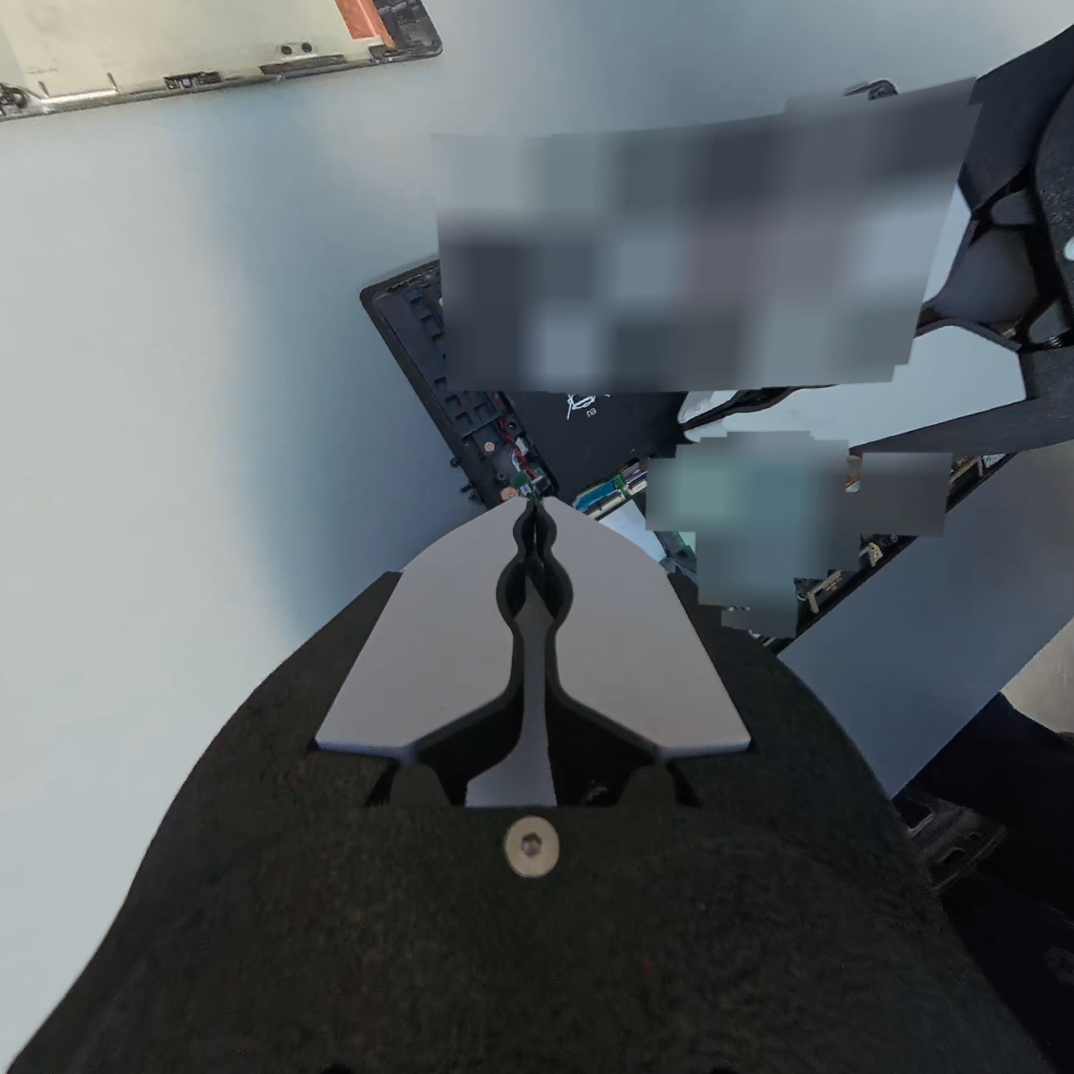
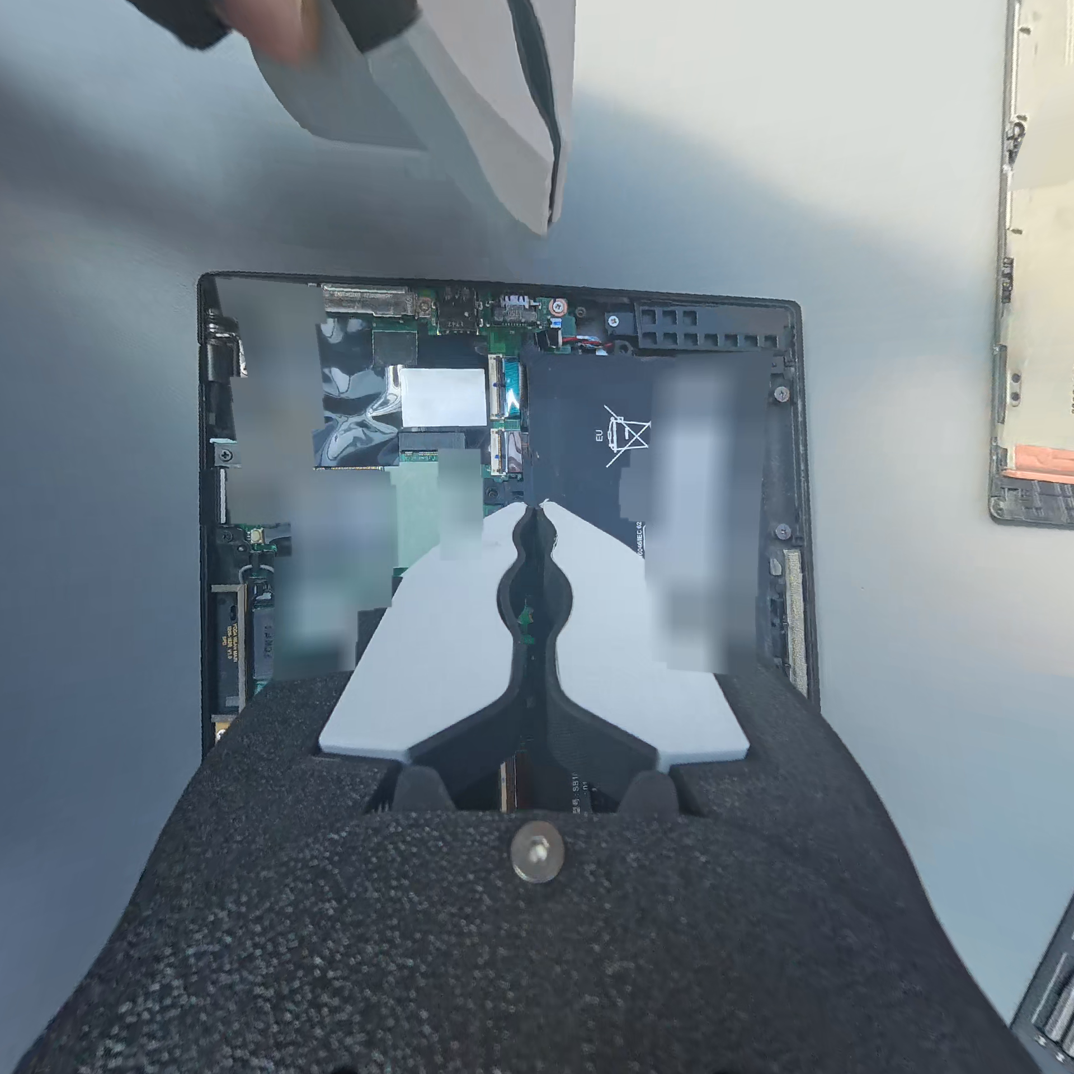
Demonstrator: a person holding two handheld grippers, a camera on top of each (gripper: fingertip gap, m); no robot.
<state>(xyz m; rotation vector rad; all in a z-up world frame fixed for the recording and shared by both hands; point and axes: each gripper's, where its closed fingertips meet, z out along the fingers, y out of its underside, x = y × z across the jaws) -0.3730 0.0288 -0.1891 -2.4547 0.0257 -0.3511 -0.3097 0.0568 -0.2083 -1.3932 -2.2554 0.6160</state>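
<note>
Opened tablet chassis (image 2: 793, 465) flat on bench (image 2: 104, 465) | my right gripper (image 2: 536, 509) pinched closed over battery (image 2: 587, 418) corner, empty | left gripper (image 1: 533, 504) closed at chassis edge, holding nothing I can see

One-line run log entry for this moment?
left gripper: shut, near opened tablet corner | right gripper: shut, over black battery | removed back cover: aside

A pale grey-white table (image 2: 872, 174) fills both views. In the right wrist view, an opened black device (image 2: 805, 465) lies flat on it at the centre of the frame, its circuit boards and black battery exposed. A detached silver-grey cover panel (image 2: 1023, 290) lies on the table at the right edge, well apart; it shows at upper left in the left wrist view.
</note>
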